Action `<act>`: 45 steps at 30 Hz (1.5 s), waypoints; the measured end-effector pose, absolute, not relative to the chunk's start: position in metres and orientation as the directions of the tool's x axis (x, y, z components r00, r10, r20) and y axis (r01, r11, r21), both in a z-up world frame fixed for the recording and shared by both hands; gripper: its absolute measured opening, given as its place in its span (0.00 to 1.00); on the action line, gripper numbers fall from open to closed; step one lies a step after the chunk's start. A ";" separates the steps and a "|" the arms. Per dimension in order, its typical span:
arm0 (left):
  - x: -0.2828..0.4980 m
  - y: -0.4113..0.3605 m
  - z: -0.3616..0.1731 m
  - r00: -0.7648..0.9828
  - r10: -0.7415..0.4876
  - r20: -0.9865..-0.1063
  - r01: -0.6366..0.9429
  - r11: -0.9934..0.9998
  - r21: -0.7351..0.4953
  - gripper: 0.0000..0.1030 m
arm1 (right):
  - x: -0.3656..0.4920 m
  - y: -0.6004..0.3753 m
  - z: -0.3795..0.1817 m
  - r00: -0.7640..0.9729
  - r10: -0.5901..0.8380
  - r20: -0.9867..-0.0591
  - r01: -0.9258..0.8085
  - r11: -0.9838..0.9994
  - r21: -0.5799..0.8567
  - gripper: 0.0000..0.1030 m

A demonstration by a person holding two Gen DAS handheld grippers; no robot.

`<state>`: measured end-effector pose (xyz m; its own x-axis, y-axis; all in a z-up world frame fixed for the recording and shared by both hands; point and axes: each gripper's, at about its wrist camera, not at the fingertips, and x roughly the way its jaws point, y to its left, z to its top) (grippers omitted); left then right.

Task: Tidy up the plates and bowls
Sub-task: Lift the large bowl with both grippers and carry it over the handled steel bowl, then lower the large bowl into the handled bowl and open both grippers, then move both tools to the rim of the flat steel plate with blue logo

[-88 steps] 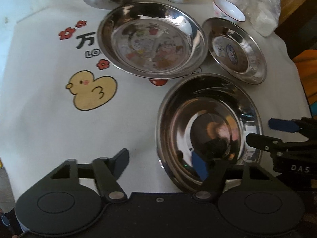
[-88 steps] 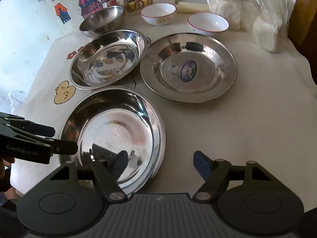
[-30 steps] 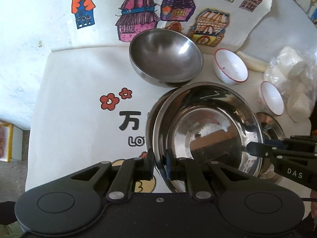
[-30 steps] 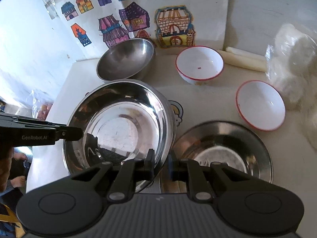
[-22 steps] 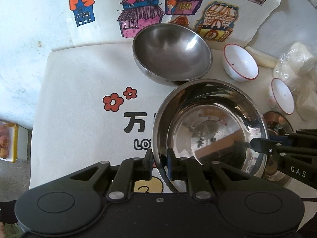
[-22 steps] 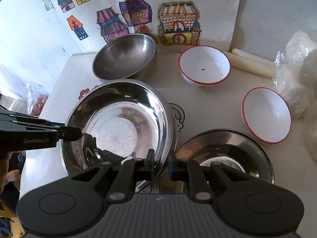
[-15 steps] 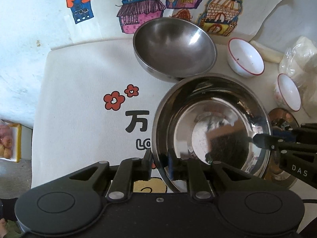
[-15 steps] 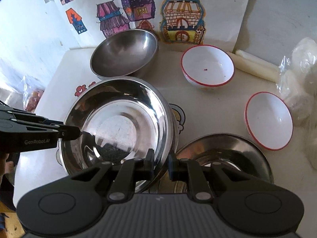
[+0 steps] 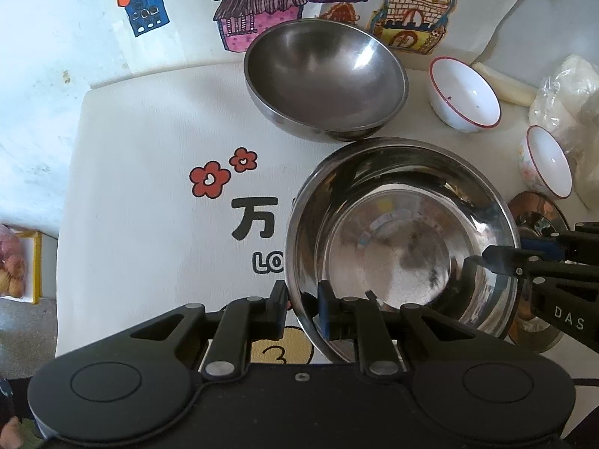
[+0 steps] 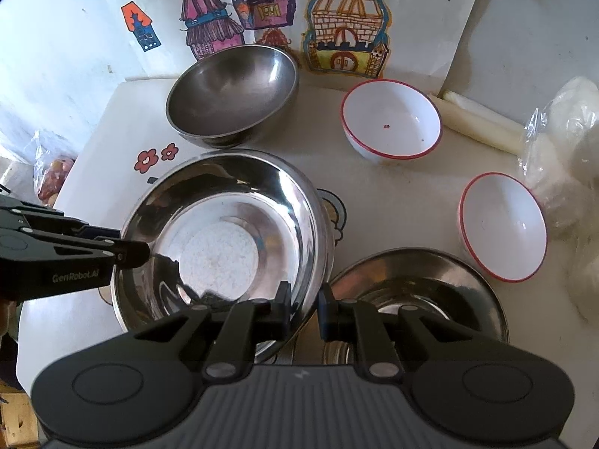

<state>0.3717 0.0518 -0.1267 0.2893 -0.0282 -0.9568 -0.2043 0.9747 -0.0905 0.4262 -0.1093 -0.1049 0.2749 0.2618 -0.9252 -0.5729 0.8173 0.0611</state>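
A large, deep steel plate [image 9: 393,262] [image 10: 221,250] sits nested on a second steel plate, whose rim [image 10: 330,239] peeks out beneath it. My left gripper [image 9: 302,305] [image 10: 127,243] is shut on the top plate's left rim, one finger inside and one outside. On the opposite rim my right gripper [image 10: 304,303] [image 9: 501,252] is shut on the same plate. Both point steeply down at the table. A smaller steel plate [image 10: 411,284] [image 9: 535,209] lies just right of the stack.
Behind the stack stands a steel mixing bowl [image 9: 325,82] [image 10: 232,93]. Two white bowls with red rims [image 10: 391,118] [image 10: 501,224] sit at the back right, near a white roll [image 10: 483,119] and a plastic bag [image 10: 561,131]. The table's left edge [image 9: 71,187] drops to the floor.
The held plate has shifted slightly and settled centred over the plate below, hiding almost all of its rim. Both grippers keep their places on its rim; the left fingers stand a little wider.
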 end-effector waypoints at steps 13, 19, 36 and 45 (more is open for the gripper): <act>0.368 0.047 -0.123 0.303 -0.007 -0.953 -0.219 0.973 -0.077 0.20 | 0.421 -0.108 -0.107 0.324 0.256 -0.911 -0.579 0.815 0.023 0.26; 0.360 0.042 -0.111 0.332 0.011 -0.943 -0.239 0.968 -0.073 0.51 | 0.412 -0.117 -0.100 0.354 0.280 -0.892 -0.569 0.822 0.033 0.42; 0.320 0.013 -0.087 0.430 -0.157 -0.889 -0.212 0.940 -0.269 0.99 | 0.343 -0.183 -0.055 0.509 0.313 -0.802 -0.406 0.909 0.097 0.98; 0.315 -0.024 -0.108 0.378 -0.299 -0.876 -0.174 0.906 -0.385 0.99 | 0.319 -0.231 -0.065 0.498 0.230 -0.836 -0.309 0.948 0.077 1.00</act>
<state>0.3153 -0.0245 -0.1081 0.3777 -0.2995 -0.8761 -0.1739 0.9065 -0.3848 0.3192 -0.2312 -0.0649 0.4977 0.2300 -0.8363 -0.3086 0.9481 0.0770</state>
